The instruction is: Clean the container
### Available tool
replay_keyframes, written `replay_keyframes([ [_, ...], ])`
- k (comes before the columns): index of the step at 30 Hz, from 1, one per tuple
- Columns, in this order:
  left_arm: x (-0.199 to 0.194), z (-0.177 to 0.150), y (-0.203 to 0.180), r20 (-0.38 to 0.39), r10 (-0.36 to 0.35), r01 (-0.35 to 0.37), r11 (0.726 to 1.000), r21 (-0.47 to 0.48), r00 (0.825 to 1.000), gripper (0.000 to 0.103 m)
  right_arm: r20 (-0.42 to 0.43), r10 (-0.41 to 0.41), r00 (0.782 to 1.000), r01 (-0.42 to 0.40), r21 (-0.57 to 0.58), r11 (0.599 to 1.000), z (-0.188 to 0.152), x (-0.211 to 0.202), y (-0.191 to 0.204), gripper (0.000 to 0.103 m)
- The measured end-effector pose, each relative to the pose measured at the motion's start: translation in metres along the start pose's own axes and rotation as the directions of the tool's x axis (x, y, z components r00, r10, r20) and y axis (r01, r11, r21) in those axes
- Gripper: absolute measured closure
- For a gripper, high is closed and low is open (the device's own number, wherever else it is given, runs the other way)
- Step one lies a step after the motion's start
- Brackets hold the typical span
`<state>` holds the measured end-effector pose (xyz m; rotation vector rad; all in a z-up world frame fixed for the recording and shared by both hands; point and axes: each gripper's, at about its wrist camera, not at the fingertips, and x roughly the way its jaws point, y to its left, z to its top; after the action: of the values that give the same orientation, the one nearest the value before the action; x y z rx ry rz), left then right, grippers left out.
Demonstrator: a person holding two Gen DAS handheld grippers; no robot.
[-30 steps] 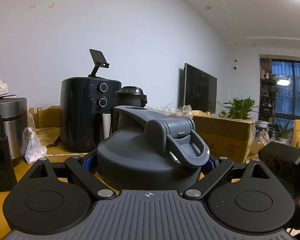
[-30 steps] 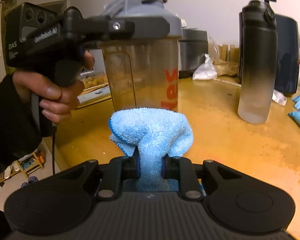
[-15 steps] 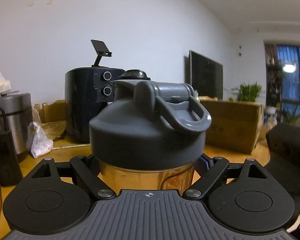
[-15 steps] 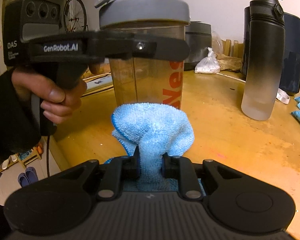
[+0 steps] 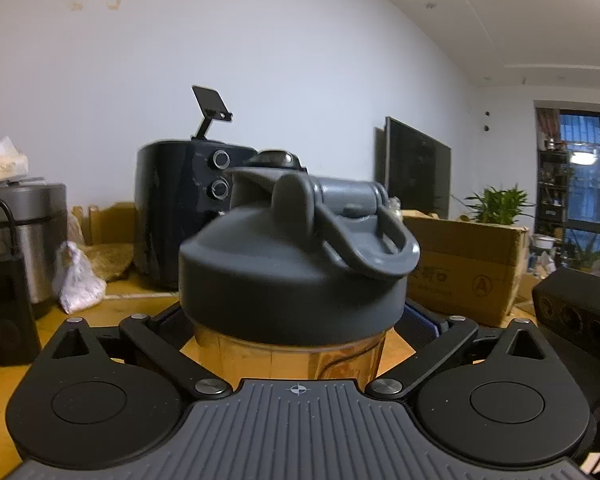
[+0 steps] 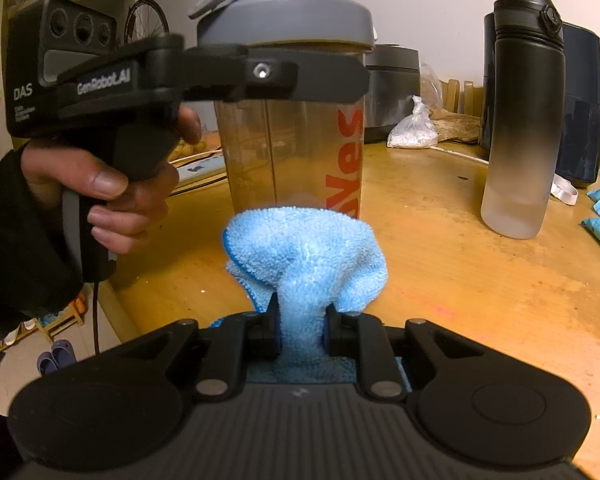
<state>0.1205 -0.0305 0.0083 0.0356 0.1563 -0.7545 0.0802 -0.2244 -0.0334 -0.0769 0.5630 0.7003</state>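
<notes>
Two hand-held grippers are at work, and I have one on each job. My left hand-held gripper (image 6: 300, 72) is clamped round the shaker (image 6: 296, 136) just under its grey lid (image 5: 296, 264), jaws wide on the clear wall. A second ago those jaws sat level with the lid itself; now they are lower on the body, and the shaker looks upright, not tilted toward me as before. In the right view its base is hidden behind the cloth (image 6: 304, 256), so I cannot tell whether it rests on the desk (image 6: 480, 280) or hangs just above it; it is near the desk's left edge.

My right hand-held gripper (image 6: 302, 332) is pinched narrow on the blue cloth, whose bunched top sits just before the shaker's lower wall; I cannot tell if they touch. That grip looks the same as in the earlier frames.

I judge the hold is now settled for wiping, with the lid on, so only the outside is reachable. The black bottle (image 6: 520, 120) stands well apart, toward the right.
</notes>
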Motion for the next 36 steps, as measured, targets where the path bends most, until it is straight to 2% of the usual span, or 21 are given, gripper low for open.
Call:
replay_keyframes([
  [10,-0.006,0.008,0.002,0.032,0.03,-0.029,0.999,-0.026,0.999,0.0,0.002,0.001,1.0,-0.001,-0.001,1.0,0.0,0.001,-0.002,0.093],
  [20,-0.01,0.02,-0.001,0.075,0.013,-0.011,1.0,-0.026,0.997,0.0,0.008,-0.001,1.0,0.001,0.006,1.0,0.001,0.002,-0.001,0.093],
  [28,-0.005,0.02,-0.002,0.039,0.021,-0.02,0.999,-0.031,0.999,0.0,0.027,0.003,1.0,-0.004,0.012,1.0,0.004,0.0,0.0,0.091],
  [31,-0.005,0.02,-0.002,0.033,0.037,-0.036,0.999,-0.031,0.999,0.007,0.033,0.004,0.999,-0.005,0.012,1.0,0.005,-0.001,0.0,0.091],
  [36,-0.006,0.021,-0.001,0.022,0.038,-0.037,0.999,-0.03,0.999,0.007,0.049,0.004,0.999,-0.005,0.011,1.0,0.006,-0.003,0.0,0.091],
])
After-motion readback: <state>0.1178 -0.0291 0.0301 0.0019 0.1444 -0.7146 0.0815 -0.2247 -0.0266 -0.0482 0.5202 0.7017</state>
